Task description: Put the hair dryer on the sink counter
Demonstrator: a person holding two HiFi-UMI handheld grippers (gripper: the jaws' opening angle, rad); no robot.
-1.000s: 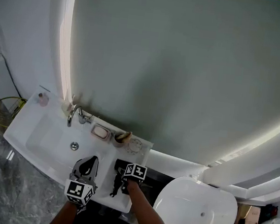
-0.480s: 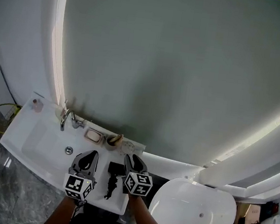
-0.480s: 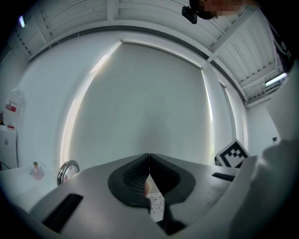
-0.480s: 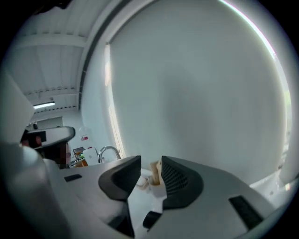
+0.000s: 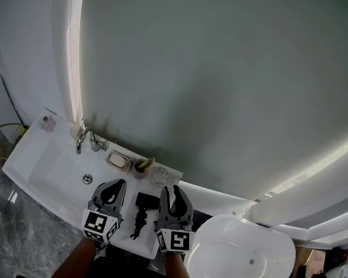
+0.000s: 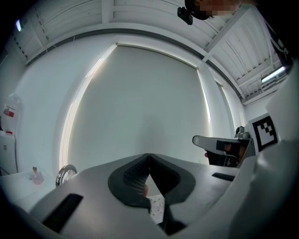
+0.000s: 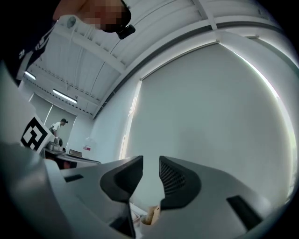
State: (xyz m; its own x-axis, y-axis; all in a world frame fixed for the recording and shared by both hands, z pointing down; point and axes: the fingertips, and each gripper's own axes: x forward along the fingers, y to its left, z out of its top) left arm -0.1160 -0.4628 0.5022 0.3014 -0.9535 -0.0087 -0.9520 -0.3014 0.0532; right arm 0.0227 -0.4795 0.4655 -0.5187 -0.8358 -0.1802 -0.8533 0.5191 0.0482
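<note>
Bathroom, seen steeply from above. Wall filled by a large rounded mirror with a lit rim [image 5: 232,79]; below it a glossy white sink counter [image 5: 27,151] with a sunken basin, a curved chrome faucet [image 5: 85,139] and a pale rectangular soap dish [image 5: 119,160] along its back edge.

Task object: matte black plastic hair dryer [image 5: 142,212]. It lies flat on the right end of the counter, free of both tools. Blocky head toward the mirror, thinner handle end toward the person. The long axis therefore runs front to back, about parallel to both grippers.

Key relation: the hair dryer sits in the gap between the two tools, and neither touches it.
- Left gripper [image 5: 112,187], grey moulded plastic with ribbed black pads: lies on the basin side of the dryer.
- Right gripper [image 5: 174,192], same build: lies on the dryer's other side and looks slightly nearer.
- Height of either tool above the counter cannot be read from the head view.
- Both gripper views look across at the mirror rather than down at the dryer.

Jaw state:
- Left: pads pressed together at the tips, nothing between them.
- Right: jaws have just been closing and now stand a narrow slit apart, with only the far wall showing through. It is empty.

Judgement: placement looks finished. The smooth, light casing rests stably on its side. Any further move should draw straight back along the dryer's axis, since a sideways sweep from the right could nudge it.
</note>
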